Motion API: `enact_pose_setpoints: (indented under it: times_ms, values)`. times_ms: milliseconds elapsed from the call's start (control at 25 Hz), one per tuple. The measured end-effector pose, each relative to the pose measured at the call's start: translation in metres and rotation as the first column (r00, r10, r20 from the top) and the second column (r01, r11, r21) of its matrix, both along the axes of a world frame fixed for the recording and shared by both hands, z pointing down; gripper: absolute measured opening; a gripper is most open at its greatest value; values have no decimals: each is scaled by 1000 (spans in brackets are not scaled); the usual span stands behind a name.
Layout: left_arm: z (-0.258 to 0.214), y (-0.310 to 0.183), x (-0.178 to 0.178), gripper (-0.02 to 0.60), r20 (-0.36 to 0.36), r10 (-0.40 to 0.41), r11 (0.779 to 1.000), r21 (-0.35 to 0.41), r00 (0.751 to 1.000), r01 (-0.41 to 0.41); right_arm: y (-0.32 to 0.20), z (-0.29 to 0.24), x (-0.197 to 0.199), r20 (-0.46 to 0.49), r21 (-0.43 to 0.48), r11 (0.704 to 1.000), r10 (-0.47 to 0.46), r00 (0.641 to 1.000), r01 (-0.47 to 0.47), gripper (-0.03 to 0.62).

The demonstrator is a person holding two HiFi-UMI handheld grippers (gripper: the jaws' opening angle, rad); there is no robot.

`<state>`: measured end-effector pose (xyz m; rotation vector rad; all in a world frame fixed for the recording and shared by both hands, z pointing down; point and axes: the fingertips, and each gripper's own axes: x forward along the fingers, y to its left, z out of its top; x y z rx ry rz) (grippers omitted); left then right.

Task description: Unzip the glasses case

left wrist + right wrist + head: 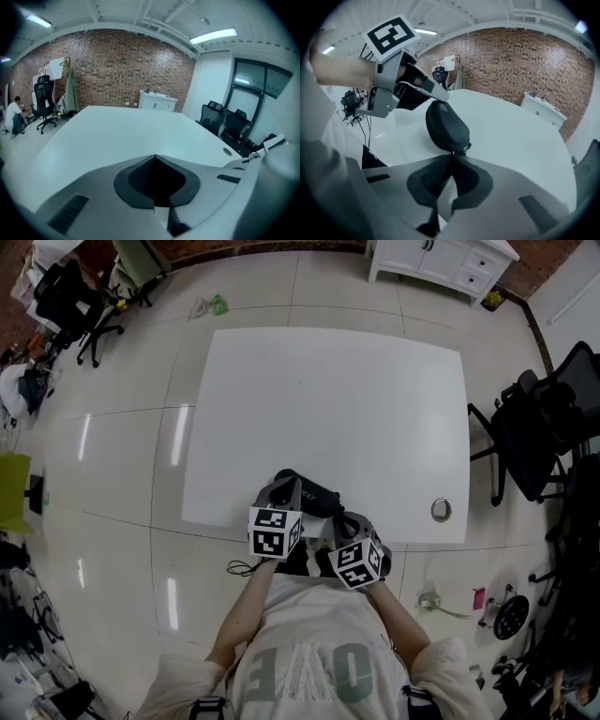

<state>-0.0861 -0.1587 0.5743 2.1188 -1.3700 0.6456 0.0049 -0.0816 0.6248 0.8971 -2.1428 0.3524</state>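
Black and zipped closed, the glasses case (443, 124) lies at the near edge of the white table (356, 399), its inside hidden. The right gripper (452, 157) has its jaws pinched together on the zip pull (461, 149) at the case's near end. The left gripper (154, 157) is closed on nothing, its tip resting at the case's far end. From the head view, the marker cubes cover most of the case.
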Motion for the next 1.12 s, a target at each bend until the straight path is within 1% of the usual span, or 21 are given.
enact_pose_setpoints:
  times_ms: [80,160,240,320,400,440,480,640,800,920,1000,1040,1120]
  values:
    - [0,-8,3,5,15,19,999,25,1000,-20,9,0,-10,2,-3,999,-51,999,51,-2]
    - [-2,-12,8,5,39,62,998,19,997,-62,22,2,-27,-15,2,989,-149,989,149,-2]
    - [-8,-7,16,5,42,99,995,6,994,-99,32,3,-42,-32,11,973,-231,972,231,-2]
    - [-7,4,28,5,69,150,989,-1,986,-150,33,3,-47,-22,7,967,-254,967,254,-2]
    - [1,11,38,5,126,207,978,0,970,-209,31,3,-48,5,-10,968,-250,968,250,-1]
    - [4,11,41,5,145,223,974,7,964,-226,31,3,-48,15,-19,969,-247,969,248,-2]
    - [5,10,43,5,147,228,973,14,962,-232,30,2,-48,18,-25,968,-247,969,248,-2]
    - [6,7,46,5,125,219,973,45,968,-226,25,1,-38,14,-57,969,-242,970,242,-1]
    - [4,5,48,5,33,201,979,37,979,-202,20,2,-25,9,-89,966,-243,970,242,-2]
    - [5,1,52,5,32,214,976,35,976,-215,6,1,-8,8,-98,974,-203,979,203,-2]
    - [4,-3,53,5,10,210,977,30,978,-211,-6,1,2,16,-114,977,-179,984,180,0]
    - [4,-4,53,5,0,207,978,28,978,-207,-10,2,5,19,-124,975,-182,983,183,0]
    - [5,-6,56,5,-11,207,978,26,978,-206,-19,3,12,1,-129,968,-215,977,214,0]
